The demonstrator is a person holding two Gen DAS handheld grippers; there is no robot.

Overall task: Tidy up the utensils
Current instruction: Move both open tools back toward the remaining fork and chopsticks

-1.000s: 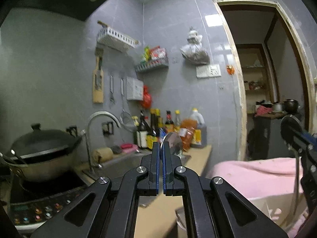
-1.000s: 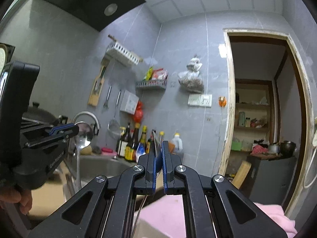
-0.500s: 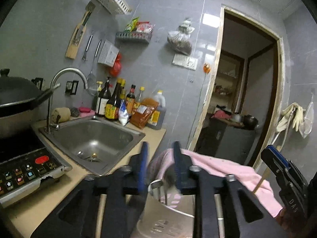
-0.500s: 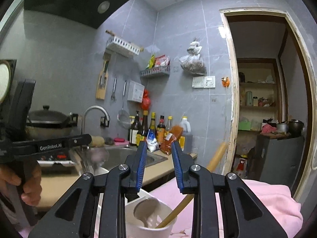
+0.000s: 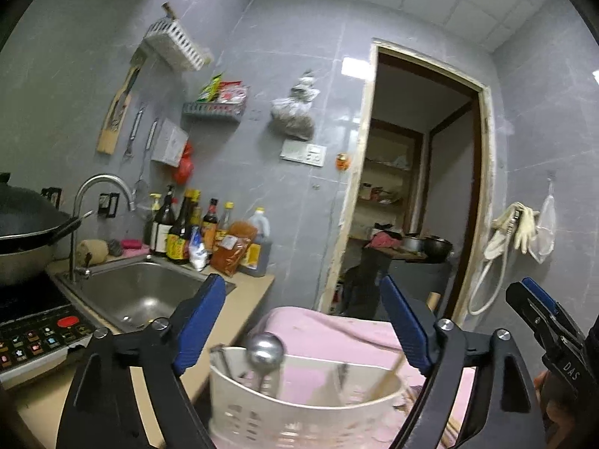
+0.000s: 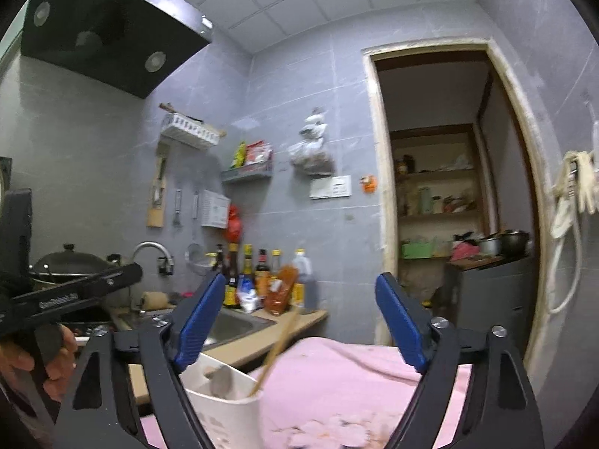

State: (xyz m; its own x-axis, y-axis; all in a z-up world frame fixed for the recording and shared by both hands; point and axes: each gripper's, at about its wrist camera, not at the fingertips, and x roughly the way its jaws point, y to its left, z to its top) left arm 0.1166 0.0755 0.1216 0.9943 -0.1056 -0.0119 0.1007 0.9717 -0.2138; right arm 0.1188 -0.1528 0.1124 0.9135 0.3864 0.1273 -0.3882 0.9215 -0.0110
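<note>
Spoon [image 5: 264, 351] stands in holder [image 5: 299, 415] below wide-spread, empty left claw [image 5: 299, 321], "DAS" readable on the other tool at right; right claw [image 6: 299, 321], likewise wide and empty, hangs above holder [image 6: 224, 411] holding wooden stick [image 6: 277, 348].

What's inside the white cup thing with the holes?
Inside the white utensil holder, a metal spoon stands bowl-up beside a wooden stick leaning right. Their lower ends are hidden by the holder's wall.
</note>
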